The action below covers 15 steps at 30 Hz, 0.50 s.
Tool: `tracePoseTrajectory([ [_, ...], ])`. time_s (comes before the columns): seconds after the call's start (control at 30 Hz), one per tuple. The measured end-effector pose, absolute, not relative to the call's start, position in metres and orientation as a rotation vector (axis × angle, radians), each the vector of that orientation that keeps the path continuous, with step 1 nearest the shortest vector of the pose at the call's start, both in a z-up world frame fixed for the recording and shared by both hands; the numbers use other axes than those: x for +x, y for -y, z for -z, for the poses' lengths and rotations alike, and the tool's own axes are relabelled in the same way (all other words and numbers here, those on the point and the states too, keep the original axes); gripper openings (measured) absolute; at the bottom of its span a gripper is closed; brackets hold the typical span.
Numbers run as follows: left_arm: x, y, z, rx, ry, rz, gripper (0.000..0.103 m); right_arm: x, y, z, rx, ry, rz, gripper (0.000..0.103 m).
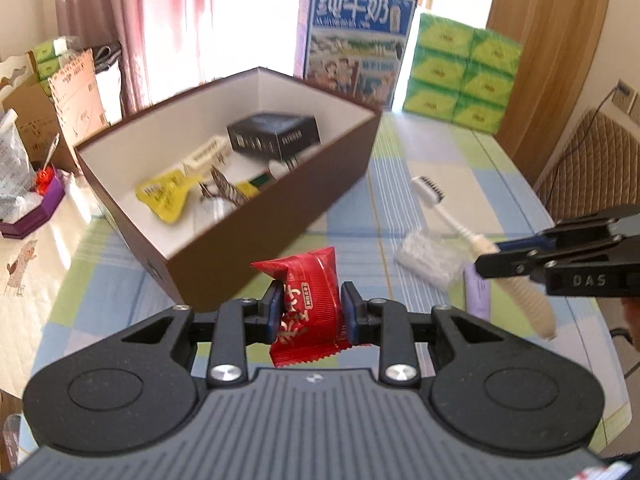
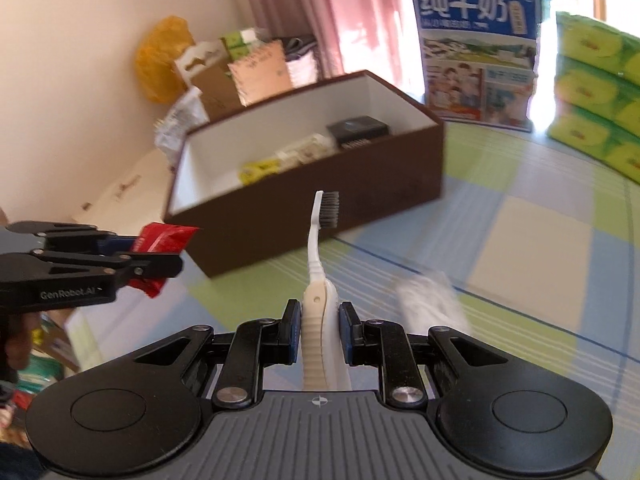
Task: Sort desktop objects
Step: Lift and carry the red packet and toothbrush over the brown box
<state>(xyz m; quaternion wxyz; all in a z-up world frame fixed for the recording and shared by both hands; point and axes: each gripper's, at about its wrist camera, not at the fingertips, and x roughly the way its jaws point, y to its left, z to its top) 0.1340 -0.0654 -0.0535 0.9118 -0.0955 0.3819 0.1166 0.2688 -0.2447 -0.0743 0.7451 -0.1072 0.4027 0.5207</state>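
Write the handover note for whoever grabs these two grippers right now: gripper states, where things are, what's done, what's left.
Left gripper: shut on the red foil snack packet, held above the checked tablecloth.
Right gripper: shut on the white and beige toothbrush, bristles pointing toward the box.
Done: open brown cardboard box already holds a black carton, a yellow sachet and other small items.
Left: drop both held items in; a clear plastic wrapper and a lilac item remain on the cloth.

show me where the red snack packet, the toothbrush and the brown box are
red snack packet [image 1: 308,300], left wrist view, middle of wrapper.
toothbrush [image 2: 318,240], right wrist view, white neck.
brown box [image 1: 256,256], left wrist view, near outer wall.
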Motion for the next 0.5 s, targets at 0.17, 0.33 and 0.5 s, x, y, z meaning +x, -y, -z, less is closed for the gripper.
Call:
tracePoseTrajectory([
  [0.17, 0.134, 0.049, 0.038, -0.206, -0.746, -0.261, 0.025, 0.273, 0.219, 0.067, -0.161, -0.917, -1.206, 0.017],
  [0.33, 0.14, 0.023, 0.025, -0.227, -0.704, -0.291, 0.025, 0.279, 0.185, 0.057, -0.101, -0.925, -1.252, 0.017],
  [0.5, 0.154, -0.012, 0.014, -0.224, -0.671, -0.331, 0.025, 0.289, 0.141, 0.044, -0.068, -0.911, -1.281, 0.017],
])
